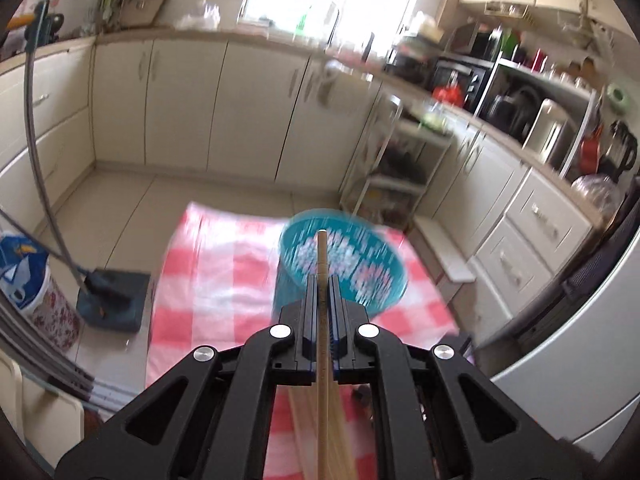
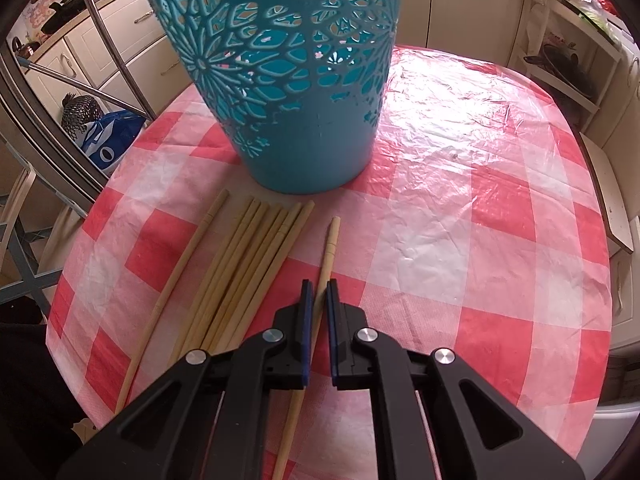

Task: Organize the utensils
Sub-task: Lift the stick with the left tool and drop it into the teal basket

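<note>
**Chopsticks: one lifted toward the basket, one pinched on the table**

Left wrist view. The left tool (image 1: 321, 280) is clamped on a single chopstick (image 1: 321, 256), which runs straight out between the pads, its tip pointing at the open mouth of the teal basket (image 1: 344, 256). The basket stands on the red-and-white checked table (image 1: 216, 264), toward its far edge; the picture is motion-blurred. More wooden sticks show under the tool, too close to count. Judgement: the step in hand is dropping this stick into the basket. To do it well, bring the tip over the middle of the rim, tilt it downward, and open only once the tip is inside, so it cannot bounce off the rim or snag in the cut-out wall.

Right wrist view. The right tool (image 2: 317, 286) points steeply down at the table, jaws nearly together around a lone chopstick (image 2: 328, 256) lying to the right of the bundle of chopsticks (image 2: 248, 264); the pads seem to press on it. One more stick (image 2: 180, 276) lies apart to the left, nearer the table's left edge. All point toward the basket base. Judgement: hold this grip steady until the left stick is in; lift straight up, clear of the bundle, so the neighbours do not roll.
</note>
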The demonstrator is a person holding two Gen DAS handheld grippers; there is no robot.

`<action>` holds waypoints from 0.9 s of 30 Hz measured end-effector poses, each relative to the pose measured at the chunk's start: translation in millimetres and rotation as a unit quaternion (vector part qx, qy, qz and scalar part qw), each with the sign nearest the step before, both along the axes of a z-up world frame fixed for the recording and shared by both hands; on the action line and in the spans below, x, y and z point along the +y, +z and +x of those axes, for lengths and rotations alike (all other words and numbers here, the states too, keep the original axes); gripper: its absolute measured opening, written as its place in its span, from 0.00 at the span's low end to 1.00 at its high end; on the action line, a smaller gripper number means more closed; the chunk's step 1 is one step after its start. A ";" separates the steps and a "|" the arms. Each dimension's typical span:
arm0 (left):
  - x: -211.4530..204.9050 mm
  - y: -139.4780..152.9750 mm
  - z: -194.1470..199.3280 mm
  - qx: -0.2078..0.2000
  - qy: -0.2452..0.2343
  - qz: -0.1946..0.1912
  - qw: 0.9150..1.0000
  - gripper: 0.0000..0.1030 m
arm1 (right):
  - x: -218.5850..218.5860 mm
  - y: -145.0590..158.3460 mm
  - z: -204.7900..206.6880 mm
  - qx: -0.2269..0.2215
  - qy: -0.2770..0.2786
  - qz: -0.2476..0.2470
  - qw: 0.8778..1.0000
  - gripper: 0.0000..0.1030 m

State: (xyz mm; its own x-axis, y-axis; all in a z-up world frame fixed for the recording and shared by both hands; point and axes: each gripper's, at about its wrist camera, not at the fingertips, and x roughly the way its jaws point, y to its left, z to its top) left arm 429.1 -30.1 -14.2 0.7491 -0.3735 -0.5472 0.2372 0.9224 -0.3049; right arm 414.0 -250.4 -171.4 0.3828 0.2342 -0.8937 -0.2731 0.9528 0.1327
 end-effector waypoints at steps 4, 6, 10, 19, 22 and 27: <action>-12.7 37.8 17.1 -0.052 0.020 -0.016 0.998 0.04 | 0.0 -0.2 -0.3 -0.001 0.000 0.000 1.000 0.07; -21.8 51.1 31.4 -0.088 0.050 -0.023 0.995 0.04 | 0.7 0.0 -1.1 -0.002 0.001 0.000 1.000 0.07; -37.8 64.1 57.9 -0.155 0.094 -0.029 0.983 0.05 | 2.4 -0.1 -1.8 -0.003 0.002 -0.001 1.000 0.07; -64.7 10.0 97.1 -0.124 0.123 0.024 0.984 0.05 | 2.8 -0.3 -2.7 -0.002 0.004 -0.001 1.000 0.08; -62.0 -14.9 98.4 -0.090 0.119 0.040 0.988 0.05 | 1.3 -0.4 -3.4 -0.001 0.004 0.000 1.000 0.08; -51.1 -48.7 81.9 -0.037 0.107 0.066 0.991 0.25 | -2.1 -0.1 -3.7 0.001 0.003 0.004 1.000 0.08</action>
State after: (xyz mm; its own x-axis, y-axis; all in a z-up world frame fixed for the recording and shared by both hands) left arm 511.0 -81.2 -62.9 0.8438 -0.1304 -0.5207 0.0484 0.9846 -0.1680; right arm 410.3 -252.5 -171.5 0.3797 0.2430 -0.8926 -0.2786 0.9501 0.1402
